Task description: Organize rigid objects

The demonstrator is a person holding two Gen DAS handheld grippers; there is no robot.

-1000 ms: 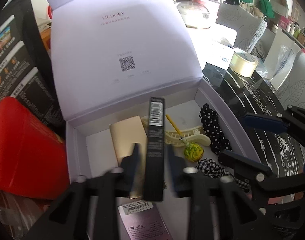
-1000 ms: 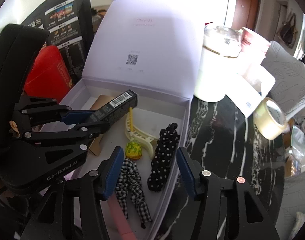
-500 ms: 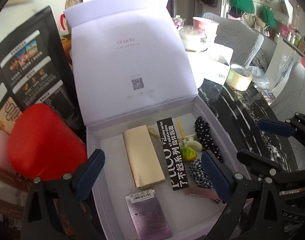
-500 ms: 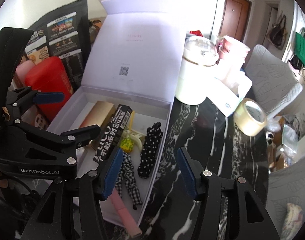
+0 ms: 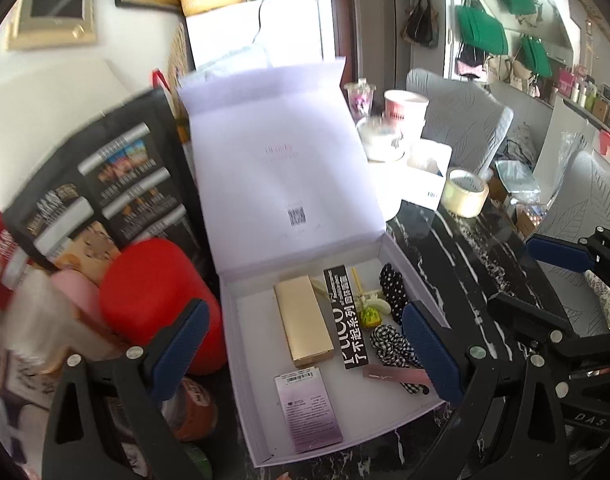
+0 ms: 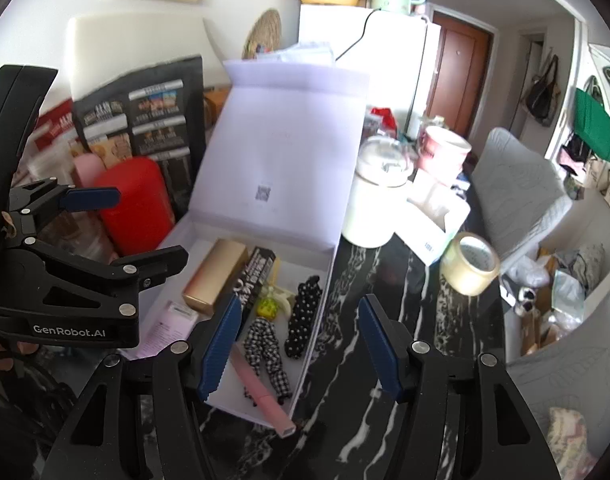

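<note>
Both raised above the open white box [image 5: 241,360] on the table [image 6: 385,320], neither holding anything: left hand-held gripper [image 5: 301,352] spread wide and empty, right hand-held gripper [image 6: 301,344] with jaws opening, nothing between them. Inside the box, lying flat: gold box [image 5: 303,326] touching the long black carton [image 5: 345,320], purple packet [image 5: 309,412] nearer the front. Probably light, stiff, smooth cardboard; best pinched across the 2 long sides near the middle. Soft hair ties [image 6: 301,316] alongside, likely floppy.
</note>
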